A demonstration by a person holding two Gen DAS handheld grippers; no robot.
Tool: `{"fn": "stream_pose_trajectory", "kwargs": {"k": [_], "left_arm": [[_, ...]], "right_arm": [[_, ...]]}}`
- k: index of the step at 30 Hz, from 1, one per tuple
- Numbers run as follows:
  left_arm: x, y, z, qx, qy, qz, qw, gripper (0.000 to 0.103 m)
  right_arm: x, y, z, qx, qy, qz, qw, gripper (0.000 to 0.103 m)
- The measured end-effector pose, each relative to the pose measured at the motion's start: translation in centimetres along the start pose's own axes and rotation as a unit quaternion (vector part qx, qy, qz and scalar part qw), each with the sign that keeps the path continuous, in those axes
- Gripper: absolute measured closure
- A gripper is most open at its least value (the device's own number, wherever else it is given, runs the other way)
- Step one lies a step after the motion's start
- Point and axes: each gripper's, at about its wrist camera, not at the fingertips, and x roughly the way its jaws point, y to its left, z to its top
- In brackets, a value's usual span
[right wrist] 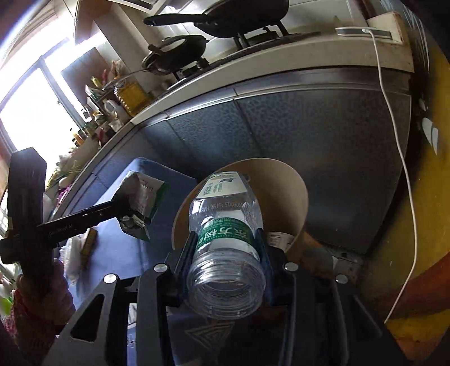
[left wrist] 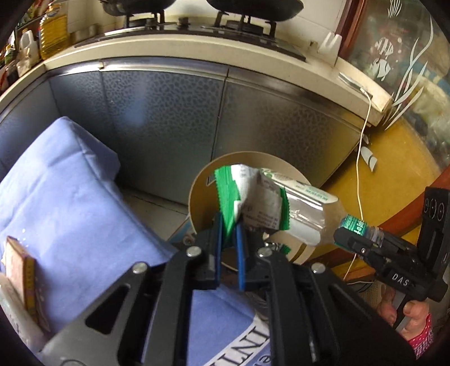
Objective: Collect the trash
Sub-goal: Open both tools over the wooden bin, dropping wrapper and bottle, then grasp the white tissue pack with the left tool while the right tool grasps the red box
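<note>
My left gripper (left wrist: 228, 225) is shut on a crumpled green and silver snack wrapper (left wrist: 253, 197), which hangs over the tan round bin (left wrist: 197, 194). From the right, my right gripper (left wrist: 353, 239) holds an uncapped clear plastic bottle (left wrist: 309, 214) by its green-labelled neck, its base reaching over the same bin. In the right wrist view the bottle (right wrist: 227, 245) sits clamped between the blue pads of the right gripper (right wrist: 226, 242), mouth toward the camera, above the bin (right wrist: 284, 191). The left gripper (right wrist: 123, 209) with the wrapper (right wrist: 143, 200) shows at left.
A table under a blue cloth (left wrist: 64, 191) lies left of the bin, with a small box (left wrist: 24, 273) near its edge. Grey cabinet doors (left wrist: 168, 121) stand behind, under a counter with a gas stove (left wrist: 197, 25). A white cable (left wrist: 360, 157) hangs down at right.
</note>
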Motion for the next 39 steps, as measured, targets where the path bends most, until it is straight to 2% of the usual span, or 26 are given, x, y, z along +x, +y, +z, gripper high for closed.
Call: {"fn": "stream_pose_trajectory", "kwargs": {"k": [3,5,6,7,8,9,14,19,24,31,35,39], "left_arm": [[3.1,-1.0,0.6,0.008,0.032,0.011,0.9994,0.095],[4.8,-1.3,0.6,0.011,0.057,0.016,0.9982,0.086],[5.6,-1.5,0.7,0.012,0.069,0.022,0.9973,0.065],[6.1,-1.6,0.6,0.011,0.079,0.030,0.9964,0.038],[6.4,-1.7,0.6,0.010,0.079,0.037,0.9961,0.034],[6.4,-1.8,0.5,0.011,0.075,0.038,0.9964,0.033],[3.6,-1.4,-0.1,0.018,0.046,0.039,0.9980,0.033],[-1.0,-0.1,-2.0,-0.002,0.008,0.031,0.9995,0.033],[-6.0,2.4,-5.6,-0.019,-0.029,0.046,0.9983,0.033],[-12.4,7.9,-12.3,-0.083,-0.063,0.097,0.9899,0.033],[-15.2,11.1,-16.9,-0.125,-0.070,0.123,0.9820,0.033],[-17.7,14.9,-21.3,-0.176,-0.073,0.149,0.9704,0.033]], "right_arm": [[1.5,-0.5,0.5,-0.016,0.004,-0.039,0.999,0.063],[2.4,-0.8,1.0,-0.020,0.010,-0.053,0.998,0.063],[2.7,-0.9,1.2,-0.020,0.008,-0.059,0.998,0.059],[2.9,-0.9,1.5,-0.019,0.002,-0.065,0.998,0.055],[3.0,-0.7,1.8,-0.017,-0.007,-0.068,0.997,0.043],[2.9,-0.6,2.3,-0.015,-0.019,-0.064,0.998,0.036],[0.9,-0.1,2.2,-0.007,-0.072,-0.042,0.997,0.035],[-0.3,1.4,1.3,0.003,-0.083,-0.023,0.996,0.035],[-1.8,4.6,0.8,-0.006,-0.092,0.011,0.996,0.035],[-1.4,12.3,-0.4,-0.062,-0.069,0.072,0.993,0.035],[0.3,16.8,-2.2,-0.090,-0.031,0.105,0.990,0.035],[1.9,20.9,-4.4,-0.115,0.016,0.134,0.984,0.035]]}}
